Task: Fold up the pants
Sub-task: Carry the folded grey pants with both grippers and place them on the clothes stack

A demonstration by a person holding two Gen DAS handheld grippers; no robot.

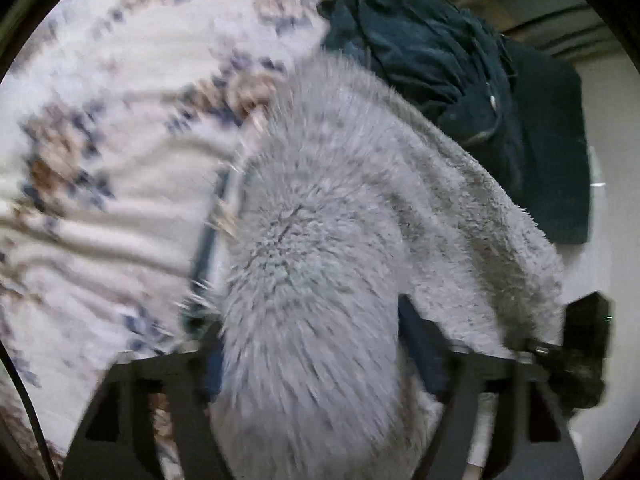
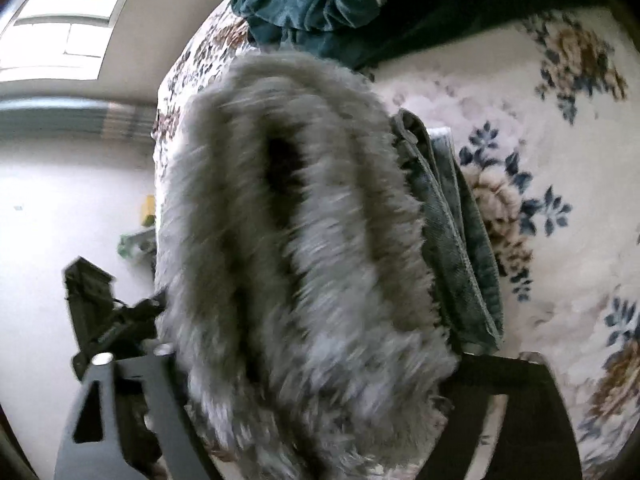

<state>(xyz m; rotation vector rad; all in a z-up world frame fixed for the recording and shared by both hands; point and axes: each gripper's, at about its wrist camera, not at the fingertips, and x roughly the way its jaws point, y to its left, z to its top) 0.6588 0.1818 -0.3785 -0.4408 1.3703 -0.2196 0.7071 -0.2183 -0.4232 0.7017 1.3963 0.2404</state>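
Fluffy grey fleece pants [image 1: 332, 232] hang bunched between both grippers over a floral bedspread [image 1: 104, 128]. My left gripper [image 1: 316, 364] is shut on the grey pants, with the fleece filling the gap between its fingers. In the right wrist view the same grey pants [image 2: 304, 240] drape in thick folds over my right gripper [image 2: 320, 392], which is shut on them. The other gripper shows at the right edge of the left wrist view [image 1: 584, 344] and at the left in the right wrist view [image 2: 104, 320].
A dark teal garment [image 1: 460, 64] lies heaped at the far side of the bed; it also shows in the right wrist view [image 2: 320, 4]. A folded grey-green garment [image 2: 452, 232] lies on the bedspread [image 2: 540, 128] beside the pants. White floor [image 2: 60, 208] lies beyond the bed's edge.
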